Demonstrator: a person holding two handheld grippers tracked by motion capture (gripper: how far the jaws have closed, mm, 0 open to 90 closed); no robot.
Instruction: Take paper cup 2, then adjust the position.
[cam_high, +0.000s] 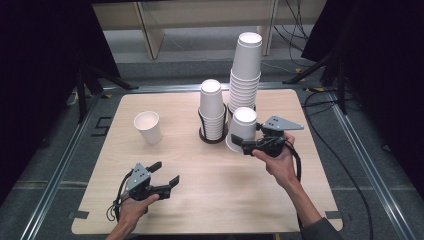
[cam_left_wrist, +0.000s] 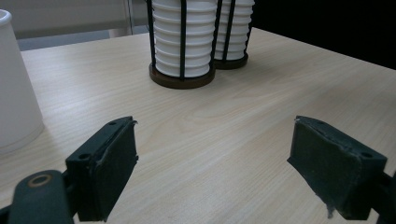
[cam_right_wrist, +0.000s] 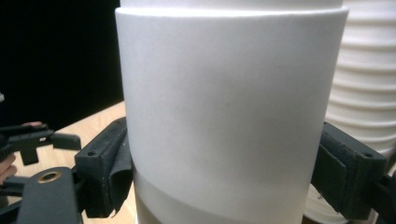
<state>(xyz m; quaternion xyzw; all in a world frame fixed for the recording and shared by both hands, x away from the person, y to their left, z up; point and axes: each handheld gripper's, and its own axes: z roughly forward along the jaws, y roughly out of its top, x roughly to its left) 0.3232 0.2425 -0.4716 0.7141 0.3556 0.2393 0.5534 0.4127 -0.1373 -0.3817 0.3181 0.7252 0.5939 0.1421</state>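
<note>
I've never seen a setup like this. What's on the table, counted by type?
Cup stacks: 2, short stack, tall stack
Single cups: 2, standing cup, held cup
Wire holders: 2, near holder, far holder
Grippers: 2, left gripper, right gripper
Total: 8

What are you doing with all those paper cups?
A person holds a gripper in each hand over a wooden table. The right gripper is clamped on an upside-down white cup beside two stacks of cups in black holders. The left gripper is open with nothing between its jaws. One cup stands alone, upright.
</note>
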